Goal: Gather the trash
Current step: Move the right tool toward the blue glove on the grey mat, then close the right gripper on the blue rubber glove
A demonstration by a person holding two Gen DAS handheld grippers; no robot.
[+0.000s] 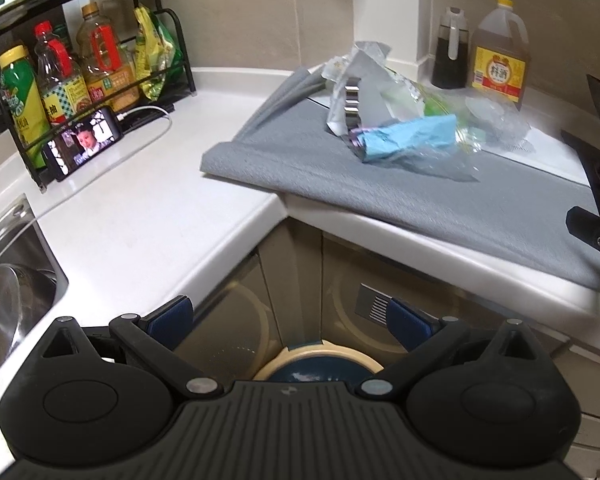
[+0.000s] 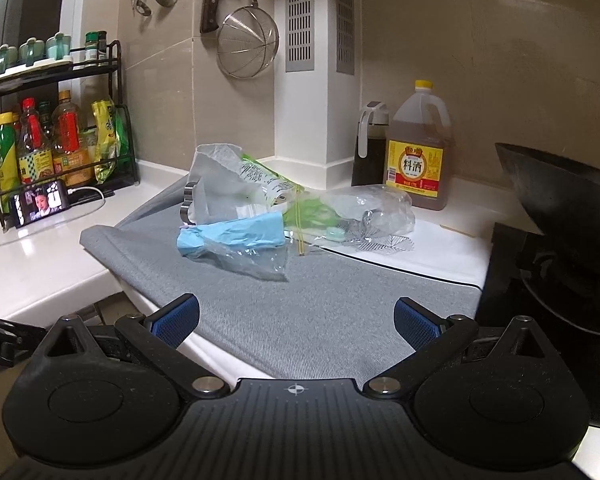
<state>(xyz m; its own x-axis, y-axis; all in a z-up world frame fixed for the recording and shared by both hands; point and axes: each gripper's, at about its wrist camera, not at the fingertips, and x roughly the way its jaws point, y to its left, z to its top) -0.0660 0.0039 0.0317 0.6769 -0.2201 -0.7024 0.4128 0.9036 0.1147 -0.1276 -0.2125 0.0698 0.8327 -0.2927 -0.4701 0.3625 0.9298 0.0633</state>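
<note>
Meanwhile both grippers, left [image 1: 290,318] and right [image 2: 296,318], released, short of trash pile [image 2: 260,216] on gray mat [image 2: 320,312].

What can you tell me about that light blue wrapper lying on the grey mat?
The blue wrapper is crumpled, thin, paper-like material, lying on its side on the grey mat. Clear, creased plastic film spills from it toward the counter's front edge. Behind, it touches a pile of other bags. Neither gripper touches it.

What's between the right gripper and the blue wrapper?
Only bare grey mat. In the right wrist view nothing sits between the open right gripper and the blue wrapper.
</note>
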